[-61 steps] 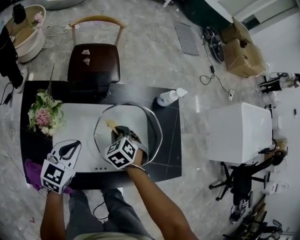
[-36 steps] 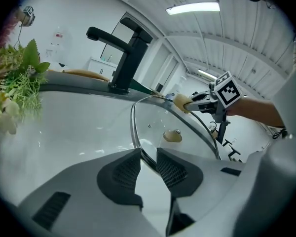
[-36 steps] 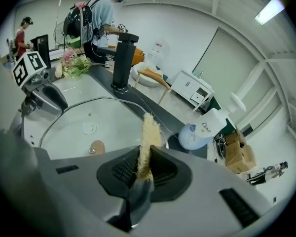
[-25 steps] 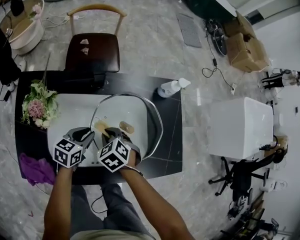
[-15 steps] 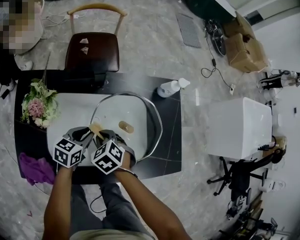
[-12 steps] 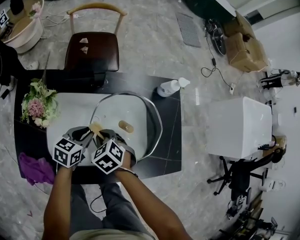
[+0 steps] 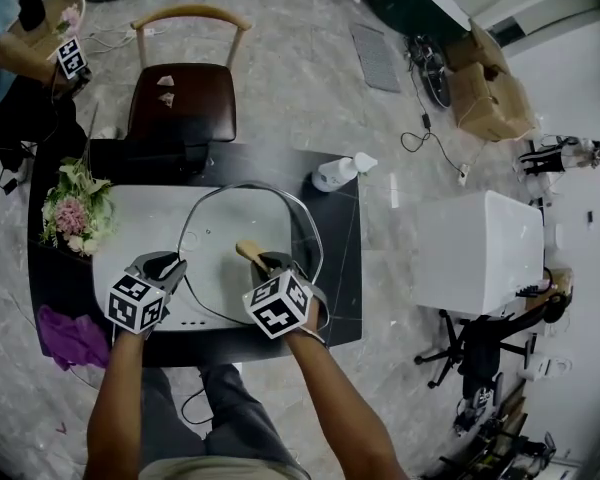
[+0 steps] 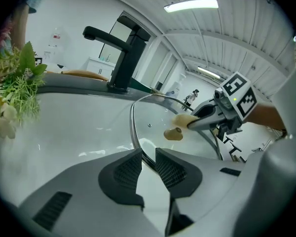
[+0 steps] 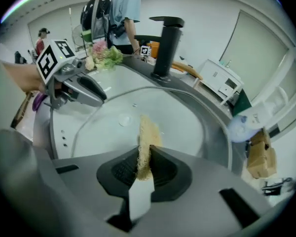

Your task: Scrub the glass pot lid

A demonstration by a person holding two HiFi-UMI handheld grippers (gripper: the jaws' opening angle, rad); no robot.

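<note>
**Lid Position and Grip State**

Left gripper is clamped on the near-left rim of the glass pot lid, which sits frame centre in the white sink. Right gripper pinches a loofah sponge that points upper left over the glass. Faucet and flowers stand beyond.

lid clear glass, silver rim. sponge tan. sink white, counter black, faucet matte black. left gripper and right gripper grey, pads black and ribbed, cubes white with black square markers. flowers pink, green leaves. cloth purple. chair dark brown seat, pale wood back. floor grey marbled.
</note>
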